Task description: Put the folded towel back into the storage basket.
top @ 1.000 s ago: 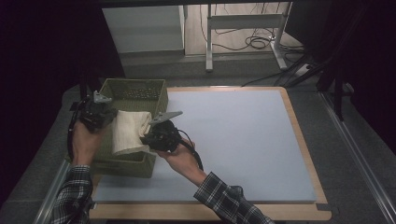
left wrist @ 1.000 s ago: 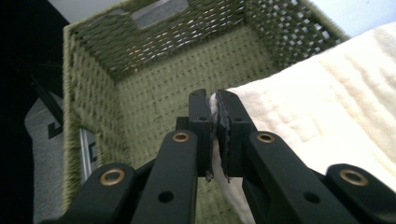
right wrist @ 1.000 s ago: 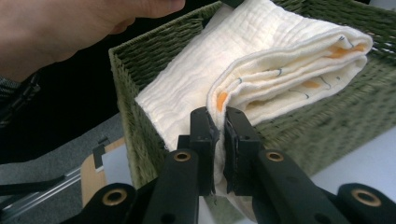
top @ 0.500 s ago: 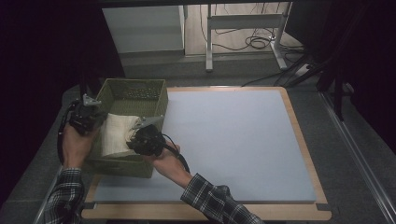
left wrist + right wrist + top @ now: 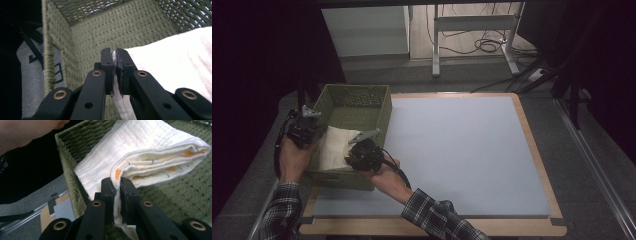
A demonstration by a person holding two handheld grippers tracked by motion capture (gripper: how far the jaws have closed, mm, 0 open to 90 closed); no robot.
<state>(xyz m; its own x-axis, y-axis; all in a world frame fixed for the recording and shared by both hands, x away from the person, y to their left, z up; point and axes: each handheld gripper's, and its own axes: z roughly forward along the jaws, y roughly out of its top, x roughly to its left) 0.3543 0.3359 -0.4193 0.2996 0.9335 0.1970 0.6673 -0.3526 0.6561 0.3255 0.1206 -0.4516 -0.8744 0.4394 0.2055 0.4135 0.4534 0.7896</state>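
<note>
A folded cream cloth (image 5: pixel 337 146) lies inside the green woven basket (image 5: pixel 362 91) at the table's left. My left gripper (image 5: pixel 312 131) holds its left edge, and in the left gripper view the jaws are shut on a fold of the cloth (image 5: pixel 175 62) with the left gripper (image 5: pixel 114 55) deep in the basket (image 5: pixel 95 32). My right gripper (image 5: pixel 357 150) pinches the cloth's right edge. In the right gripper view the right gripper (image 5: pixel 116 183) is shut on the folded cloth (image 5: pixel 140 147), which droops against the basket's near wall (image 5: pixel 67 165).
The basket stands at the left edge of a pale blue mat (image 5: pixel 462 150) on a wooden-rimmed table (image 5: pixel 537 160). The person's forearms in plaid sleeves (image 5: pixel 432 217) come in from the bottom. Metal legs and cables (image 5: pixel 482 45) lie beyond the far edge.
Both grippers have sunk with the cloth, bringing it from above the basket's rim down into the basket. The right hand moved left, closer to the basket.
</note>
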